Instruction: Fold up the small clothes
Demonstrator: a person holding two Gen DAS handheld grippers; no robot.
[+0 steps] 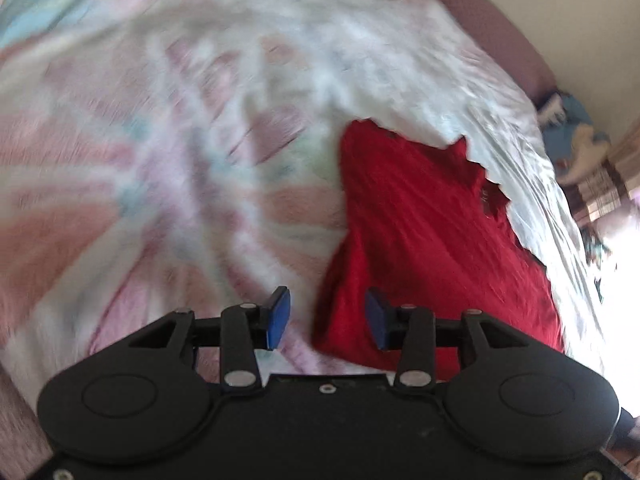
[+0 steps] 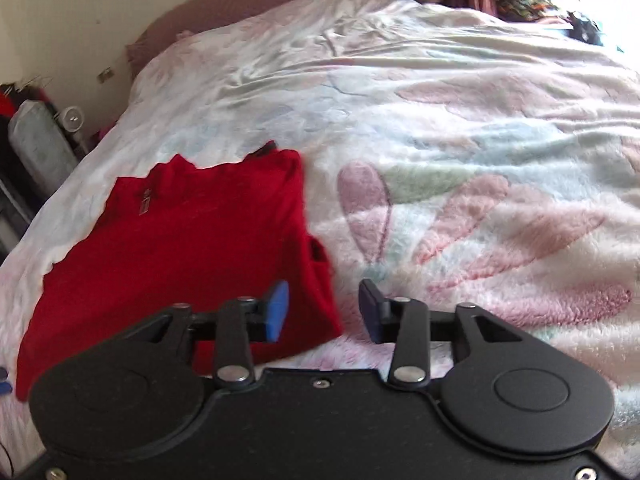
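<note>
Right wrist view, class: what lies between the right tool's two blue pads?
In the right wrist view, the red garment's near corner and bare floral blanket show between the right tool's pads; neither pad presses anything.

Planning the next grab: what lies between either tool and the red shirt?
Nothing visible. The red shirt lies flat on the blanket, right under the open left tool and right tool; neither holds any cloth.

Loads of open blanket point(image 2: 480, 160) ahead and right of the right gripper point(image 2: 324, 312), only the red shirt point(image 2: 200, 232) lying flat to its left.
</note>
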